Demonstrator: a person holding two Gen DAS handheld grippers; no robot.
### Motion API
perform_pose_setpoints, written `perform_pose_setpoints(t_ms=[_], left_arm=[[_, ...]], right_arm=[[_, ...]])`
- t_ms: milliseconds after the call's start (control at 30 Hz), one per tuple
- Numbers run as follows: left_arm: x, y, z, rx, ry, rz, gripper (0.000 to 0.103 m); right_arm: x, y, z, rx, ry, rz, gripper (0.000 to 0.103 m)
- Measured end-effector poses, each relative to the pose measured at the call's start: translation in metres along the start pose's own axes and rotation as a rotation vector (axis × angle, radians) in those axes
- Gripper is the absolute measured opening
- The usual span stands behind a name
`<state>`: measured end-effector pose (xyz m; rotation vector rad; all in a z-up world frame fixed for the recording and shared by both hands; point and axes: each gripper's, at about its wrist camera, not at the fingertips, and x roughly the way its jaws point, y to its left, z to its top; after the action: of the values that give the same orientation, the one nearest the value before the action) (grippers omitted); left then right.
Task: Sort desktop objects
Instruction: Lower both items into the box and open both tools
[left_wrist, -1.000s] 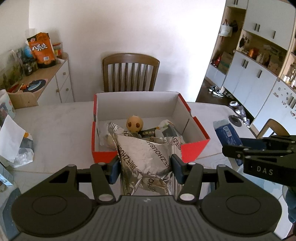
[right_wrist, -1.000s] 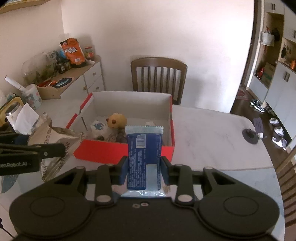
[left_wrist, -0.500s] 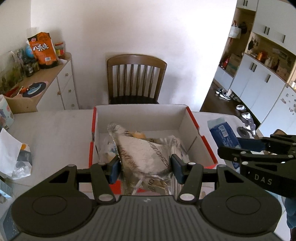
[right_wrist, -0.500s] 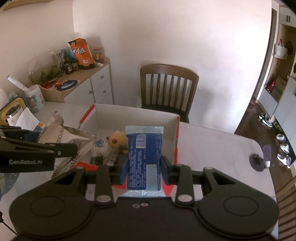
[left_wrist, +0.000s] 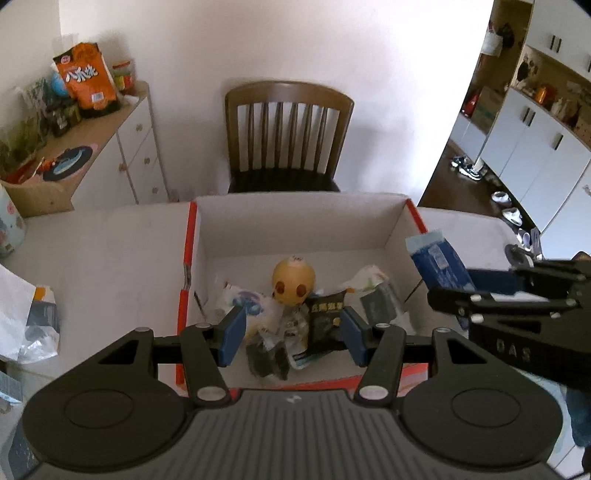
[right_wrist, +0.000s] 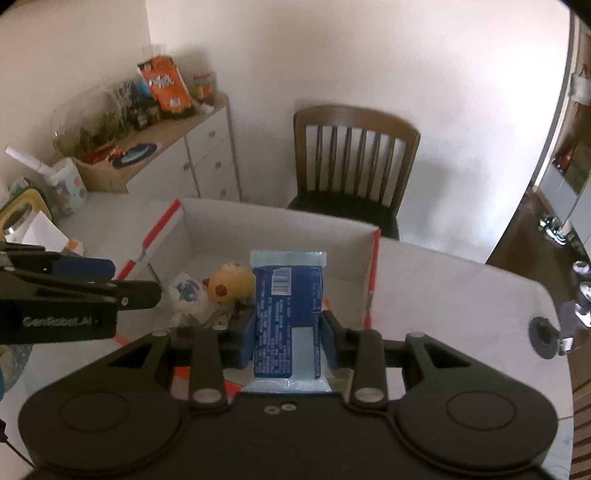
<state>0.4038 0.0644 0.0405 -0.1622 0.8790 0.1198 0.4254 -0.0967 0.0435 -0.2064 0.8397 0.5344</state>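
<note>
Now I've got the right gripper (right_wrist: 288, 341) clamped on the blue packet (right_wrist: 288, 317) over the box (left_wrist: 295, 221) mid-frame, left gripper (left_wrist: 291, 334) apart and empty; next, let go.

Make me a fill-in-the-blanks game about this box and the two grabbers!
The right gripper holds a ___ packet.
The left gripper holds ___.
Behind the box stands a wooden ___.
Answers: blue, nothing, chair.
</note>
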Motion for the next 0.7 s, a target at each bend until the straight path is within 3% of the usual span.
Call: perform_pose_setpoints(t_ms=[267, 700], left_arm=[[0.014, 0.008, -0.013, -0.001, 0.029, 0.031, 0.055], [0.027, 0.010, -0.024, -0.005, 0.034, 0.009, 0.055]], right_arm=[[0.026, -0.001, -0.002, -0.019, 0.043, 0.023, 0.036], [0.076, -0.003, -0.010, -0.018, 0.126, 0.023, 0.036]])
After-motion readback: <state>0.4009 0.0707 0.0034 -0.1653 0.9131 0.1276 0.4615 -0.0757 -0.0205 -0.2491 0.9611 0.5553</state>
